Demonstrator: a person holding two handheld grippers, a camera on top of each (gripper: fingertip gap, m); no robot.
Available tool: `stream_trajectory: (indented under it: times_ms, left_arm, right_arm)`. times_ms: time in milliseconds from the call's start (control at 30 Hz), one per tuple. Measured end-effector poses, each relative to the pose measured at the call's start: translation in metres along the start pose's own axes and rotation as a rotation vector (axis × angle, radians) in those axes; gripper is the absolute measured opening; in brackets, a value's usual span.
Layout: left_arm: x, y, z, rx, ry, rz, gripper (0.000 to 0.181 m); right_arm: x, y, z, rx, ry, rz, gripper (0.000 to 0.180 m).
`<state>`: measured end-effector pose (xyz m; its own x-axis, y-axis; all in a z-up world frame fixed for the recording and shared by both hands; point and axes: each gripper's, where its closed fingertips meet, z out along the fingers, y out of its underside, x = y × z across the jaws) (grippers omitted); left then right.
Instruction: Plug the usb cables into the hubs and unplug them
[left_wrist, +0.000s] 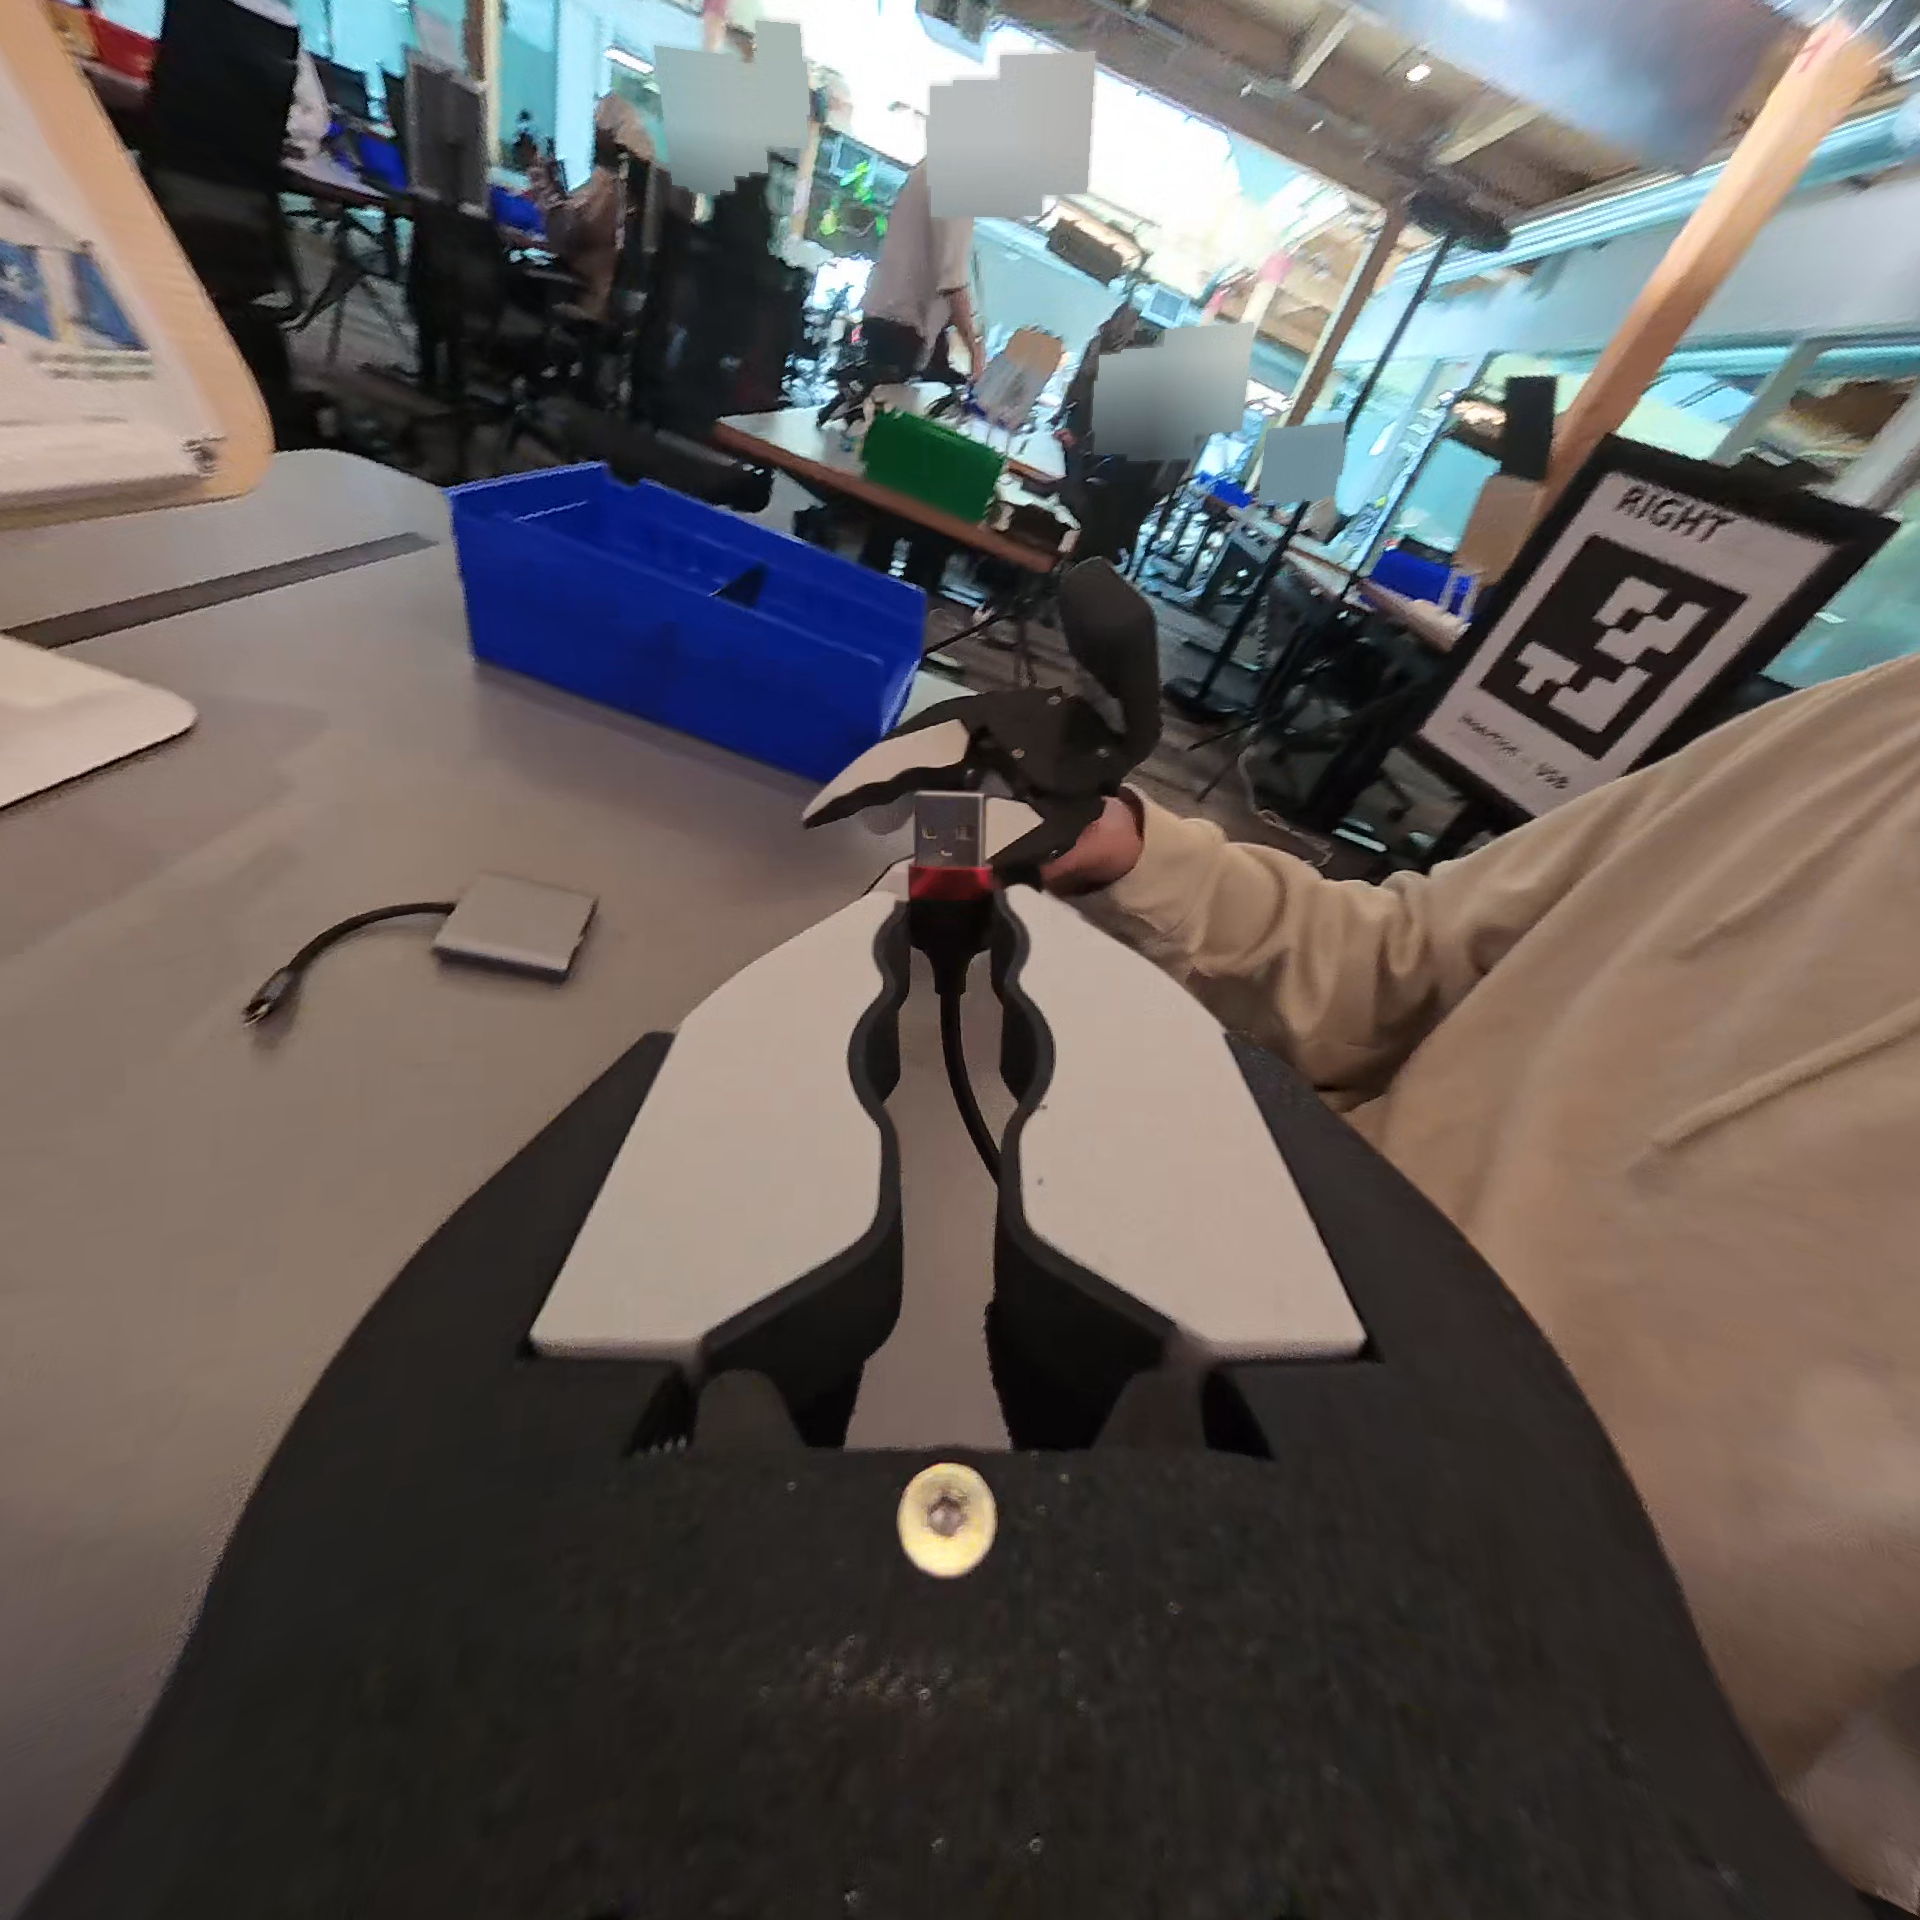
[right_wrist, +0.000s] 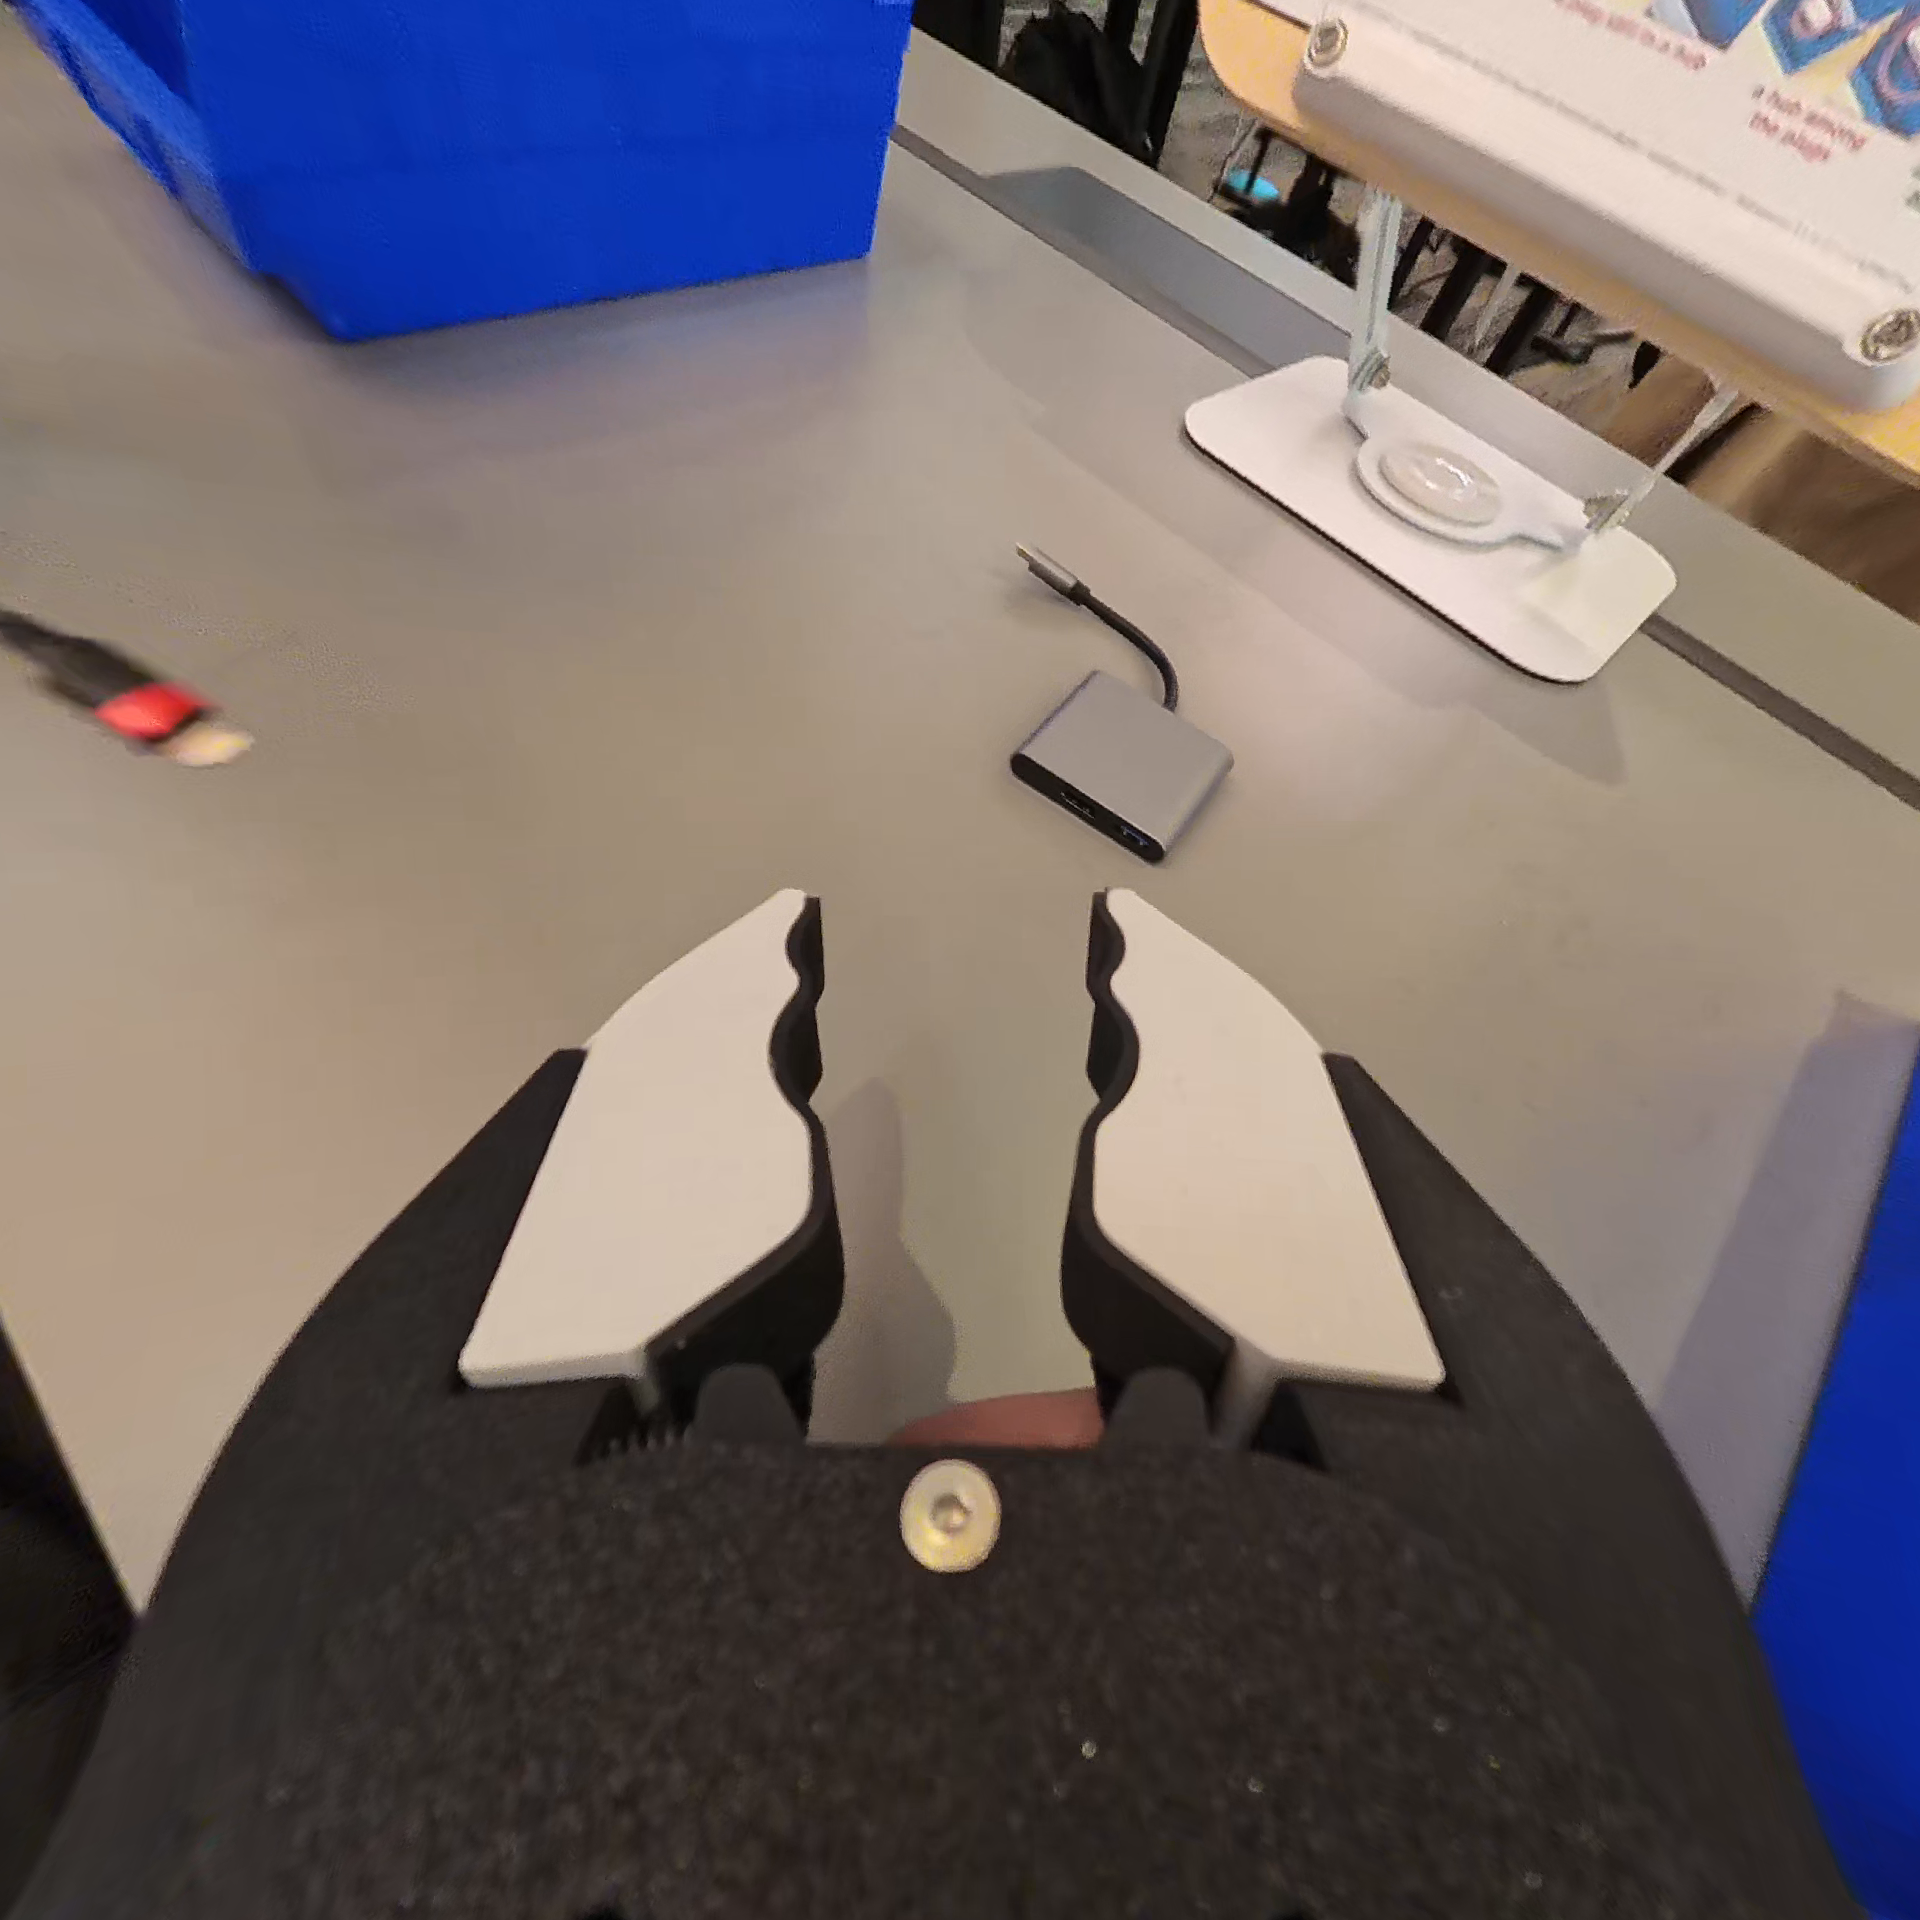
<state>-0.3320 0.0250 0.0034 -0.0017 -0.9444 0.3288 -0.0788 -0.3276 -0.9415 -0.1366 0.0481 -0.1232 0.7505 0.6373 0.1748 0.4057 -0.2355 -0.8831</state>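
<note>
My left claw (left_wrist: 948, 904) pinches the red-and-black plug (left_wrist: 948, 847), my right claw (right_wrist: 954, 914) gapes empty; the small grey hub (right_wrist: 1122, 767) might slide on the desk (right_wrist: 623, 582).

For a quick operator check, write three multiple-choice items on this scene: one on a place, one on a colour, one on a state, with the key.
1. Where does the grey hub lie?
A. inside the blue bin
B. flat on the grey table
C. in the right gripper

2. What colour is the band behind the USB plug's metal tip?
A. red
B. green
C. yellow

3. How does the right gripper stand?
A. shut on the hub
B. shut on a cable
C. open, holding nothing

Key: 1 B, the hub rests on the table, apart from the blue bin. 2 A, the USB plug in the left gripper has a red collar. 3 C, the right gripper shows a clear gap with only table between its fingers.
</note>
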Motion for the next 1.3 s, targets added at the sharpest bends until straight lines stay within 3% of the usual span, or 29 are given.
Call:
stream_trajectory:
  times_ms: [33, 367, 633, 800, 933, 1033, 1300]
  left_arm:
    - [0.003, -0.002, 0.001, 0.004, 0.024, -0.002, 0.014]
    - [0.02, 0.009, 0.024, -0.059, 0.194, -0.067, 0.014]
    - [0.018, 0.062, 0.075, -0.304, 0.258, -0.111, 0.014]
    - [-0.012, 0.08, 0.088, -0.441, 0.031, 0.019, 0.014]
    - [-0.05, 0.096, 0.072, -0.587, -0.279, 0.165, 0.014]
    - [-0.061, 0.099, 0.059, -0.6, -0.415, 0.217, 0.014]
    - [-0.06, 0.119, 0.042, -0.647, -0.535, 0.246, 0.014]
  right_arm:
    - [-0.002, -0.002, -0.002, 0.007, -0.007, -0.004, 0.049]
    - [-0.054, -0.041, -0.022, 0.183, -0.292, 0.02, 0.045]
    - [-0.079, -0.051, -0.031, 0.279, -0.383, -0.048, 0.038]
    - [-0.063, -0.031, -0.016, 0.188, -0.32, -0.008, 0.038]
    - [-0.03, -0.01, -0.002, 0.071, -0.172, 0.029, 0.039]
    - [-0.011, 0.003, 0.004, 0.012, -0.109, 0.028, 0.04]
    - [0.061, -0.013, 0.054, -0.139, -0.067, -0.072, 0.044]
